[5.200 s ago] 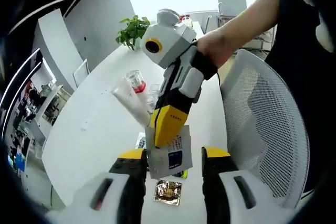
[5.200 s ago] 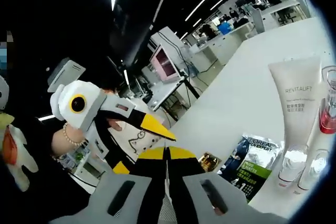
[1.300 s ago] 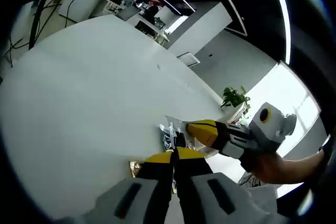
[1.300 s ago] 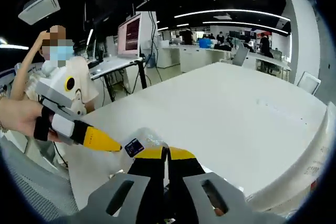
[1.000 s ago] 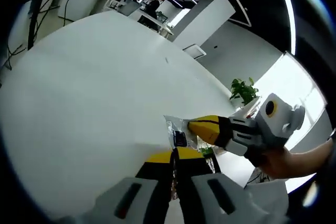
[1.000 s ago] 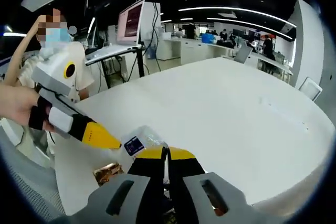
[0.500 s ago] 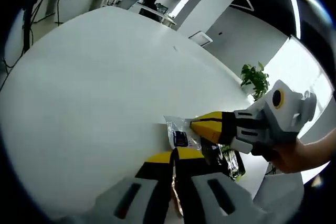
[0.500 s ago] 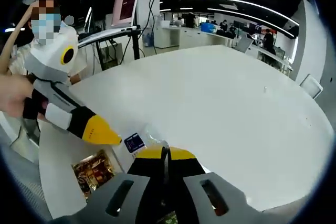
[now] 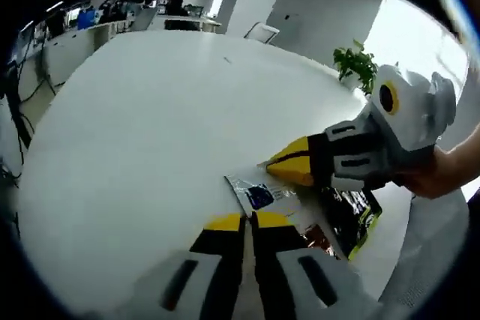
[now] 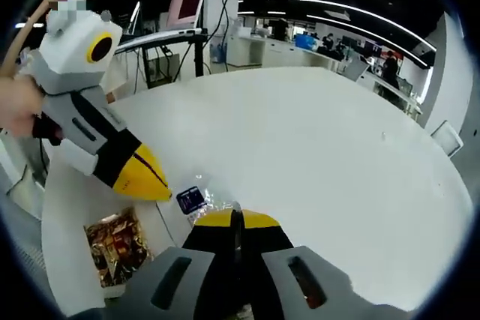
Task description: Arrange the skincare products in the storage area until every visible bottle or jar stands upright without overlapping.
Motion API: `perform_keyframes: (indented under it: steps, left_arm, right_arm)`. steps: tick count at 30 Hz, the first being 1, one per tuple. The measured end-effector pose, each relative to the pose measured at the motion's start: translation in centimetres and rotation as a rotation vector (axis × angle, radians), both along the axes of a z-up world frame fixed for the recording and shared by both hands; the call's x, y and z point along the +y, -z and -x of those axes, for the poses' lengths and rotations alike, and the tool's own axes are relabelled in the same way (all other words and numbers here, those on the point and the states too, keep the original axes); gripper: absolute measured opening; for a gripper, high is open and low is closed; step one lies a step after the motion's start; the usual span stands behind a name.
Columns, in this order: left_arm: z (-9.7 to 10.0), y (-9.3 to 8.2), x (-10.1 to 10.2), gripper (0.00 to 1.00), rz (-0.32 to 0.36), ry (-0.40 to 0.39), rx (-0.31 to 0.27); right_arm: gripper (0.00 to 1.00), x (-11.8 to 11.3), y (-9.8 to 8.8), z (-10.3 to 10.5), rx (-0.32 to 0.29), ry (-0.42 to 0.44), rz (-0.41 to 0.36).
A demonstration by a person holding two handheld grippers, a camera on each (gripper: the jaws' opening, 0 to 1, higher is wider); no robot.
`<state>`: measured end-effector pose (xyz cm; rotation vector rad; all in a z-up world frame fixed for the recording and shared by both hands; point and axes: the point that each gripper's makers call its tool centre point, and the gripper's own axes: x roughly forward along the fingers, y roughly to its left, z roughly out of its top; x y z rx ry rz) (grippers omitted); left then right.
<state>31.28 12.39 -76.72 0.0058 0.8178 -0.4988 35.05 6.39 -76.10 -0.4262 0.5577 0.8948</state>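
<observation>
Near the white table's (image 9: 127,110) edge on the person's side, both grippers pinch one clear sample sachet (image 9: 259,194) with a dark blue label. The left gripper (image 9: 247,222) has its yellow-tipped jaws together on one end; the right gripper (image 10: 235,219), jaws likewise pressed together, clamps the other. Just beside it, a dark green sachet with a yellow-green edge (image 9: 351,213) lies flat, and a smaller gold-brown foil packet (image 10: 114,251) lies nearer the edge.
</observation>
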Motion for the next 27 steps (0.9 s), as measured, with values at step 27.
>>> perform_keyframes:
  steps: [27]
  left_arm:
    - [-2.0, -0.3, -3.9, 0.17, -0.199, 0.277, -0.169]
  right_arm:
    - [0.16, 0.4, -2.0, -0.1, -0.151, -0.113, 0.043]
